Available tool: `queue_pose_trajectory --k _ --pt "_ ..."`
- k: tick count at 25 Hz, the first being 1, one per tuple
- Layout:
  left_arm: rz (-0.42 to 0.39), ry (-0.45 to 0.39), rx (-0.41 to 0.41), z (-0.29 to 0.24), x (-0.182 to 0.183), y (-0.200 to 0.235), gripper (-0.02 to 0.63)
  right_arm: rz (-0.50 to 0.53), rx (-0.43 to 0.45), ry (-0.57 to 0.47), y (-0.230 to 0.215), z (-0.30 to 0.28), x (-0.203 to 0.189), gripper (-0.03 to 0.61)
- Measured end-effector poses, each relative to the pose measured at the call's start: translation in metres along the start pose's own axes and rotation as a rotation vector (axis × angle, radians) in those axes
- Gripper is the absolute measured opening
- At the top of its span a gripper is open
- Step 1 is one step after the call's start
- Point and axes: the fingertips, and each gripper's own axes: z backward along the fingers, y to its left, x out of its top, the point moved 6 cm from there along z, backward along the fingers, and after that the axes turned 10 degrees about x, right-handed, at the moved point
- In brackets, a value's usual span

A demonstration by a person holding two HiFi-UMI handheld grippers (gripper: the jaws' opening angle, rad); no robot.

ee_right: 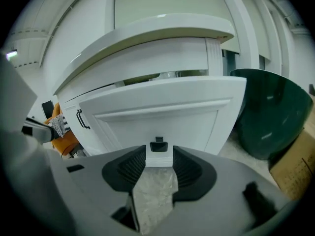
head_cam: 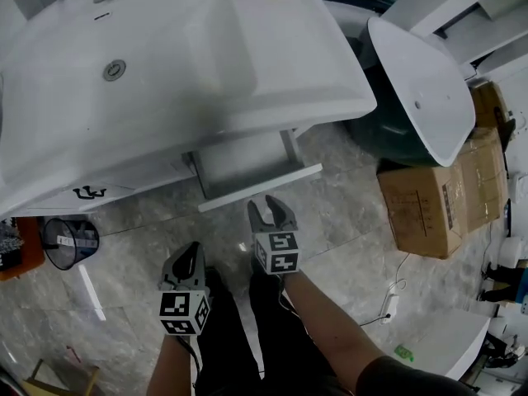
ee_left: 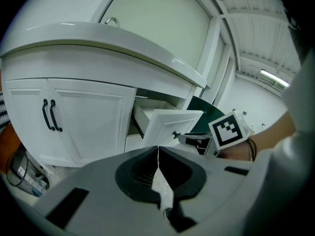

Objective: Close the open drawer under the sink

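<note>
The white drawer (head_cam: 247,162) stands pulled out under the white sink (head_cam: 181,64); its front panel (head_cam: 261,188) faces me. My right gripper (head_cam: 268,209) is open just in front of that panel, nothing between its fingers. In the right gripper view the drawer front (ee_right: 162,104) fills the middle, and its small dark knob (ee_right: 158,144) sits just beyond the open right gripper (ee_right: 158,155). My left gripper (head_cam: 195,249) is shut and empty, lower left, apart from the cabinet. In the left gripper view, beyond the shut left gripper (ee_left: 158,149), the drawer front (ee_left: 170,123) juts out.
Cabinet doors with black handles (ee_left: 51,115) are left of the drawer. A dark green tub (ee_right: 268,112) and a second white basin (head_cam: 425,81) stand to the right, with cardboard boxes (head_cam: 437,200) beside them. A black wire bin (head_cam: 70,242) sits at left; a cable (head_cam: 392,304) crosses the marble floor.
</note>
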Motion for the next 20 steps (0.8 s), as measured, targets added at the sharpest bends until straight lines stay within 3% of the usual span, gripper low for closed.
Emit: queue_pose_trajectory --k 12,20 --pt "0.019 0.048 0.039 -0.017 -0.009 -0.001 0.015 0.135 0.049 0.038 -0.004 -0.035 0.008 0.152" --pt "0.030 0.046 0.054 -0.022 -0.004 0.003 0.015 0.037 0.018 0.026 -0.005 -0.039 0.008 0.149"
